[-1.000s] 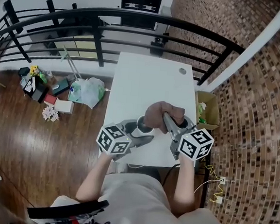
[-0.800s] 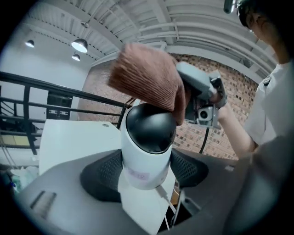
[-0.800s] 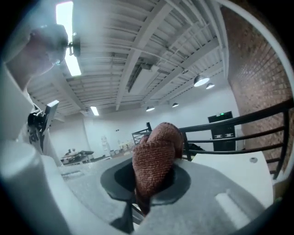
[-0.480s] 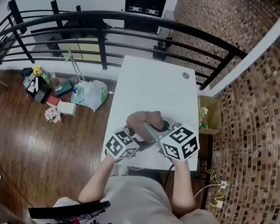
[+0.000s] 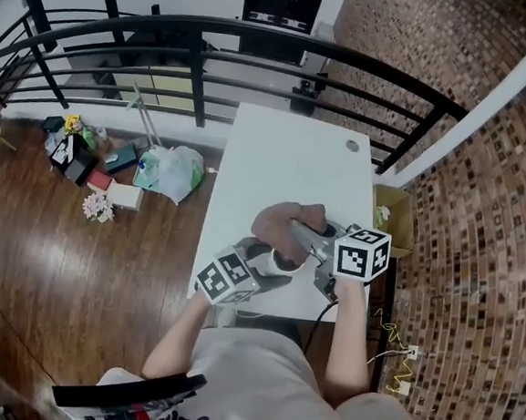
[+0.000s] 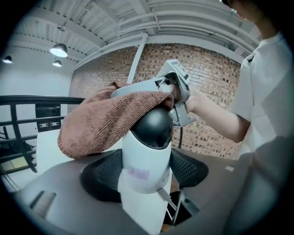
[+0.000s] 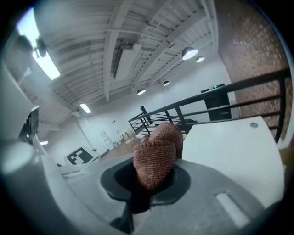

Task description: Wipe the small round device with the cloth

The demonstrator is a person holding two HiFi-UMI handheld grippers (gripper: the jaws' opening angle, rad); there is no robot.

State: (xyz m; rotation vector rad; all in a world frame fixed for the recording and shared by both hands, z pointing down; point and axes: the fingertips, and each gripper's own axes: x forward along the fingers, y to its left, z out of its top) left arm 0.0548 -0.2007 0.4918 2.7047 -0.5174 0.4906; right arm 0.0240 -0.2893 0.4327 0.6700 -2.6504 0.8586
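The small round device [image 6: 148,151], a white body with a black dome on top, stands clamped between the black pads of my left gripper [image 6: 144,170]. In the head view it shows as a white shape [image 5: 279,262] near the front edge of the white table [image 5: 286,161], just ahead of the left gripper [image 5: 265,265]. A brown cloth [image 6: 103,120] is draped over the dome. My right gripper [image 7: 152,170] is shut on a bunched end of the cloth [image 7: 155,153] and reaches in from the right [image 5: 304,238]. The cloth [image 5: 282,221] hides most of the device from above.
A black railing [image 5: 259,44] runs behind the table. A round grommet [image 5: 352,146] sits at the table's far right corner. A cardboard box [image 5: 386,215] stands on the floor to the right, bags and clutter [image 5: 161,170] to the left. A cable [image 5: 323,310] hangs off the front edge.
The right gripper drew the cloth leftward over the device, then back a little to the right and lower. The left gripper has rolled slightly and kept its hold on the device.
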